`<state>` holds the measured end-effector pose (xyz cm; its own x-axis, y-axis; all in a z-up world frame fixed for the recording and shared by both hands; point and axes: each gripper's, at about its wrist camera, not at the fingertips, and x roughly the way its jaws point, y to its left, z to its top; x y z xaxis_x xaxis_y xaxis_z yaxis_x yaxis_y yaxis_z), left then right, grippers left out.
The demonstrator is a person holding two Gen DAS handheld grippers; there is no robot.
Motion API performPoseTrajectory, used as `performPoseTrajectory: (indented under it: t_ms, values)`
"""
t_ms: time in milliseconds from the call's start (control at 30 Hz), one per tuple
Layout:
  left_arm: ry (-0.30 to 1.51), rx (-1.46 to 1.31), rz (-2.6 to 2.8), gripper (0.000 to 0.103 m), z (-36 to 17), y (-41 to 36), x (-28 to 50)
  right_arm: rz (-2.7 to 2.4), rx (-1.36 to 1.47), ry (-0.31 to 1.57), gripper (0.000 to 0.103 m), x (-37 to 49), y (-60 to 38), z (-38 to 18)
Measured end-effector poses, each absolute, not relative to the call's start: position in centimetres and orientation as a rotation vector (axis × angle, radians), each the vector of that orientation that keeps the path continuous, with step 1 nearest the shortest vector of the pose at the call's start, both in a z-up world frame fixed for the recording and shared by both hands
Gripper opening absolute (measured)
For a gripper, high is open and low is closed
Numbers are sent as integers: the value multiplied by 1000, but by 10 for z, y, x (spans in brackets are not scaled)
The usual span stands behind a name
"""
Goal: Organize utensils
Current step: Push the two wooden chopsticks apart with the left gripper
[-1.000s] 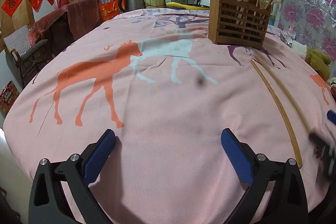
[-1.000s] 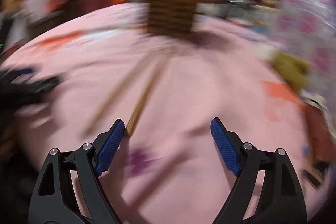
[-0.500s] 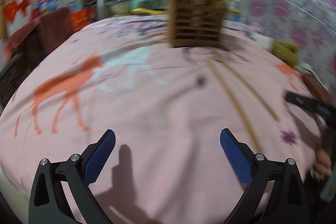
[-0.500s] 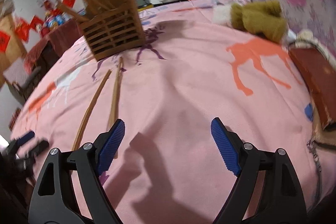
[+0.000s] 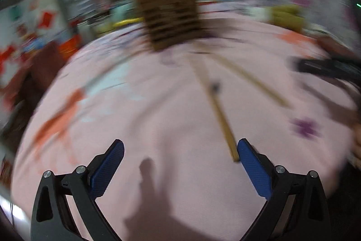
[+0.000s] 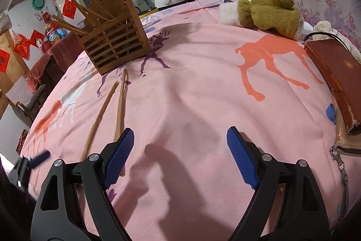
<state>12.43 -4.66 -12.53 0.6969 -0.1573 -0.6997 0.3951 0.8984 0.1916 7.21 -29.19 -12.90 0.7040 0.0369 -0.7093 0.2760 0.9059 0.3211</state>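
Two chopsticks (image 6: 108,110) lie loose just before the wooden holder (image 6: 115,46), so both grippers (image 6: 178,155) (image 5: 180,164) hover spread, empty, ready to collect them

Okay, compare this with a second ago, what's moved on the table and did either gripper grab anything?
Both views swung. The left hand-held gripper turned toward the two loose chopsticks; one now ends just beside its right finger. The right hand-held gripper swung away, so the chopsticks now lie by its left finger. Nothing was grabbed; both are open. The chopsticks and wooden holder stayed on the pink cloth.
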Motion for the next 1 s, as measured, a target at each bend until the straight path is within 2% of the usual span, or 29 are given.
performPoseTrajectory:
  t_ms: [67, 167, 433, 567, 633, 700, 767, 967, 1000]
  values:
    - [796, 194, -257, 98, -123, -14, 143, -133, 424, 780, 82, 72, -291, -128]
    - [764, 28, -269, 98, -111, 25, 146, -118, 399, 771, 82, 72, -286, -126]
    - [724, 109, -351, 97, -112, 1, 133, -67, 304, 732, 82, 67, -266, -117]
    - [683, 192, -410, 87, -111, -19, 116, -68, 306, 732, 82, 67, -267, -117]
    - [690, 205, -437, 76, -114, -23, 113, -72, 319, 732, 82, 67, -270, -117]
    - [705, 204, -460, 55, -117, -25, 114, -73, 321, 733, 82, 67, -270, -117]
    - [722, 201, -483, 45, -119, -27, 117, -71, 317, 732, 82, 67, -270, -117]
    - [741, 247, -448, 43, -128, -38, 126, -72, 314, 730, 82, 67, -270, -117]
    - [744, 245, -413, 31, -128, -35, 129, -73, 314, 730, 82, 67, -270, -117]
